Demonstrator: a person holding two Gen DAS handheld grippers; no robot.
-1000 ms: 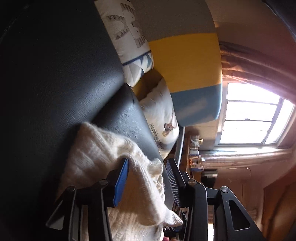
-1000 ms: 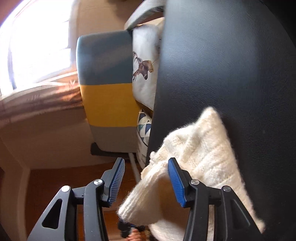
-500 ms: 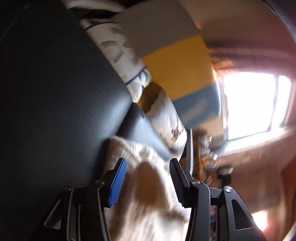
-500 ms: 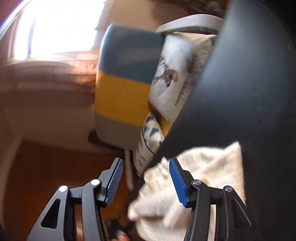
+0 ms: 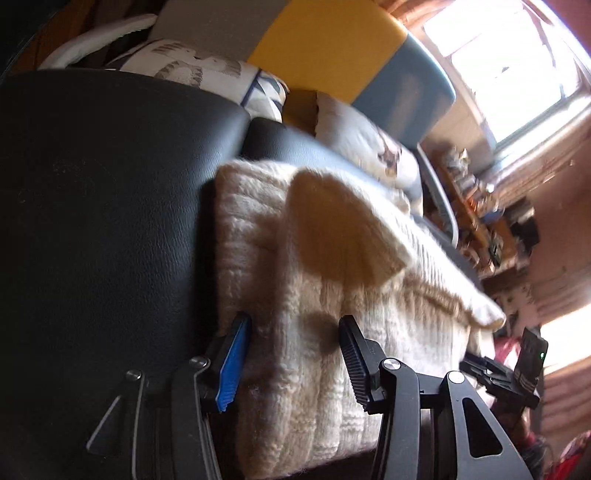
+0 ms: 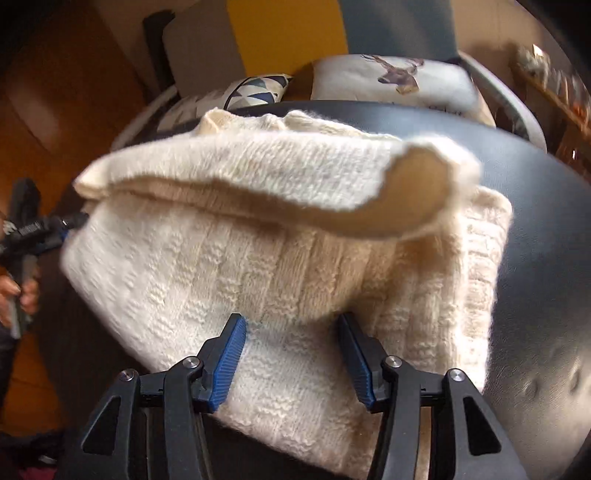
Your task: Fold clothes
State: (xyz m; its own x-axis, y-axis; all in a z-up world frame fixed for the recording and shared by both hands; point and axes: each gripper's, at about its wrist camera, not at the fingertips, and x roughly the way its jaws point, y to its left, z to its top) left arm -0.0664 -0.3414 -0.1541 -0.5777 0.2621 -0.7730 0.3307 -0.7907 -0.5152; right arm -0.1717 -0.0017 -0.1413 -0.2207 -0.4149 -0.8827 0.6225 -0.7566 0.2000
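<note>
In the left wrist view the left claw (image 5: pixel 293 354) stands wide, its blue pad (image 5: pixel 232 363) at 7 o'clock and its black pad at 5 o'clock, with the cream sweater (image 5: pixel 303 325) bulging up between them. Whether the pads pinch the knit or only straddle it cannot be told; the gap looks too wide for a firm grip. The sweater lies on a black padded surface (image 5: pixel 110 206), folded into a thick bundle, and one sleeve (image 5: pixel 343 229) is thrown across its top toward 1 o'clock, its open cuff showing a tan inside. That placing reads as a sleeve laid inward so the bundle keeps a tidy outline.

In the right wrist view the right claw (image 6: pixel 291 356) is also wide, both blue pads flanking a raised hump of sweater (image 6: pixel 229 280) at the near edge. The spread suits pressing or releasing rather than carrying. The sleeve (image 6: pixel 280 177) crosses the top from 9 to 2 o'clock, cuff at the 2 o'clock end. At 9 o'clock the other claw and a hand (image 6: pixel 18 295) sit at the far end of the garment, so each tool takes one end, which keeps the fold square.

Farther off, at 12 o'clock, two cushions (image 6: pixel 395 81) lean on a grey, yellow and blue chair back (image 6: pixel 284 33). A bright window (image 5: pixel 509 62) fills 1 o'clock in the left view.

The fold seems nearly done.
</note>
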